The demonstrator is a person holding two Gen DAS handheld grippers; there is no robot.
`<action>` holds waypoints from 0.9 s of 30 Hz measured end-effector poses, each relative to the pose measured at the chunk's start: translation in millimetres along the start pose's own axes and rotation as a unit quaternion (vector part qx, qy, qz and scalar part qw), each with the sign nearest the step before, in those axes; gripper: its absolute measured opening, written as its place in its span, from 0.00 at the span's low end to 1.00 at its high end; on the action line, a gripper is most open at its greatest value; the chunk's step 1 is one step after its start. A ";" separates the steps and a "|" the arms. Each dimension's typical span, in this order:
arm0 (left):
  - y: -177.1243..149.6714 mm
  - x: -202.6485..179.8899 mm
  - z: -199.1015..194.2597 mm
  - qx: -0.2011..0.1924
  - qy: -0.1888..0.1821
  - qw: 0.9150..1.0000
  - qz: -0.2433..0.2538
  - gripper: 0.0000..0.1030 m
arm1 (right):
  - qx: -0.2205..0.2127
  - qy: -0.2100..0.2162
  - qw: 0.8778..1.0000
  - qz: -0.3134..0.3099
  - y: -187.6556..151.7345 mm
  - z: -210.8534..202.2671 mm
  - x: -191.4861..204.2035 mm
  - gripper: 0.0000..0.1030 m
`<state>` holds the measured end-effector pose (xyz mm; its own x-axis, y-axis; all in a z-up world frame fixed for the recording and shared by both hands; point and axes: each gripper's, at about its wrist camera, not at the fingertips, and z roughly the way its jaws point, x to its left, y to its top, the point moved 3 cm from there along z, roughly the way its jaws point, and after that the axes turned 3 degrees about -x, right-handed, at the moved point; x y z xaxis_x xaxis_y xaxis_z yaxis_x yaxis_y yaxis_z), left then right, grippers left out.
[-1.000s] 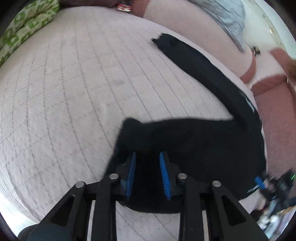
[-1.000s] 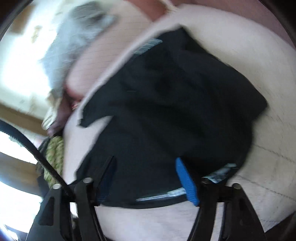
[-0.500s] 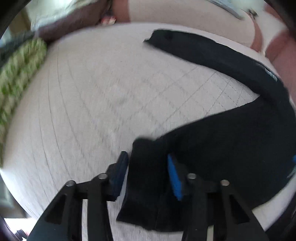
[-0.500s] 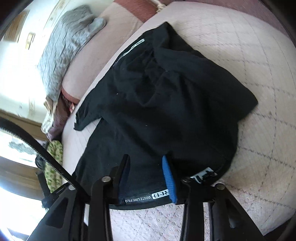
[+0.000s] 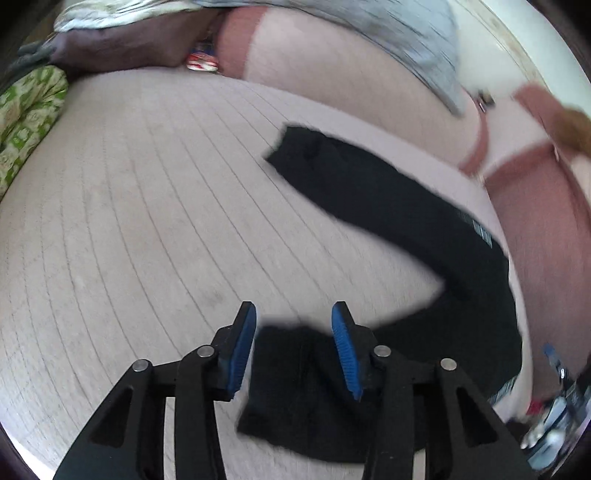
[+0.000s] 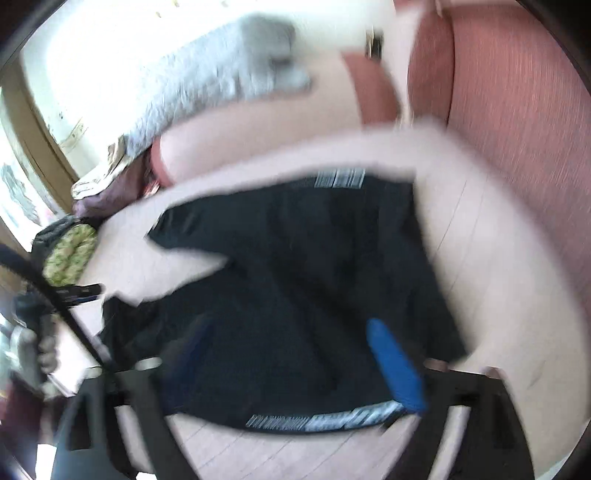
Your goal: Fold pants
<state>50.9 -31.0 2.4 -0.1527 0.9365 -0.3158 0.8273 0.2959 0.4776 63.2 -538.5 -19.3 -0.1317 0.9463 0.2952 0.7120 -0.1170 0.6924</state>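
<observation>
Black pants [image 5: 399, 221] lie spread on a quilted pale bed [image 5: 147, 221]. One leg runs toward the pillows, the other leg's end lies under my left gripper [image 5: 293, 332]. That gripper is open, its blue pads either side of the cuff, holding nothing. In the blurred right wrist view the pants [image 6: 295, 277] fill the middle, with a white-lettered waistband [image 6: 325, 421] at the near edge. My right gripper [image 6: 288, 354] is open wide over the waist area, one blue pad [image 6: 395, 365] showing.
A green patterned cushion [image 5: 26, 114] lies at the bed's left edge. Pink pillows [image 5: 332, 74] and a grey blanket [image 5: 406, 33] line the headboard side. A reddish cushion [image 6: 517, 129] flanks the right. Clutter [image 5: 554, 424] sits off the bed's near right corner.
Both grippers have opened wider and let go of the pants. The left gripper pulled back from the leg end; the right wrist view swung and blurred.
</observation>
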 end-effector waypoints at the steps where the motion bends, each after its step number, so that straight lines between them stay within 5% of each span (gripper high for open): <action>1: 15.9 2.8 3.7 -0.007 0.006 1.000 -0.013 0.44 | -0.024 -0.015 1.000 -0.009 9.9 0.5 -2.6 1.00; 4: 52.0 6.6 19.8 -0.031 0.011 0.999 -0.043 0.50 | 0.001 -0.050 0.999 0.009 38.5 33.6 -22.8 1.00; 7: 70.8 2.6 52.5 0.008 0.023 0.999 -0.035 0.50 | 0.046 -0.016 0.997 0.056 56.9 69.4 -39.9 0.97; 12: 23.9 9.9 44.6 0.028 0.078 0.997 0.007 0.50 | 0.056 0.018 0.996 0.067 60.3 91.4 -39.1 0.97; 18: -32.9 33.8 46.8 0.078 0.044 0.995 -0.052 0.49 | 0.082 0.043 0.994 0.058 35.9 113.0 -20.7 0.96; 21: -43.8 18.0 47.0 0.080 0.157 0.984 0.036 0.33 | 0.087 0.051 0.992 0.070 30.8 116.2 -14.2 0.95; 22: -45.8 16.4 44.7 0.070 0.221 0.970 0.071 0.33 | 0.084 0.054 0.992 0.074 30.1 113.1 -12.6 0.95; 23: -49.6 18.3 42.6 0.055 0.311 0.941 0.119 0.33 | 0.080 0.055 0.993 0.073 29.9 109.3 -11.6 0.95; 24: -53.6 22.0 41.6 0.049 0.353 0.923 0.143 0.33 | 0.077 0.053 0.993 0.069 30.0 104.8 -11.1 0.95; 25: -57.3 28.3 39.7 0.053 0.360 0.920 0.144 0.33 | 0.073 0.049 0.994 0.063 30.4 99.6 -11.3 0.95; 27: -54.3 39.4 25.0 0.050 0.298 0.949 0.094 0.31 | 0.069 0.043 0.995 0.053 33.0 93.3 -13.1 0.95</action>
<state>13.4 -14.8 -56.5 -0.2515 0.9201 0.3004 0.9124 0.1218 0.3907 152.8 -526.6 -61.7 -0.1057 0.9009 0.4209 0.8120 -0.1661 0.5595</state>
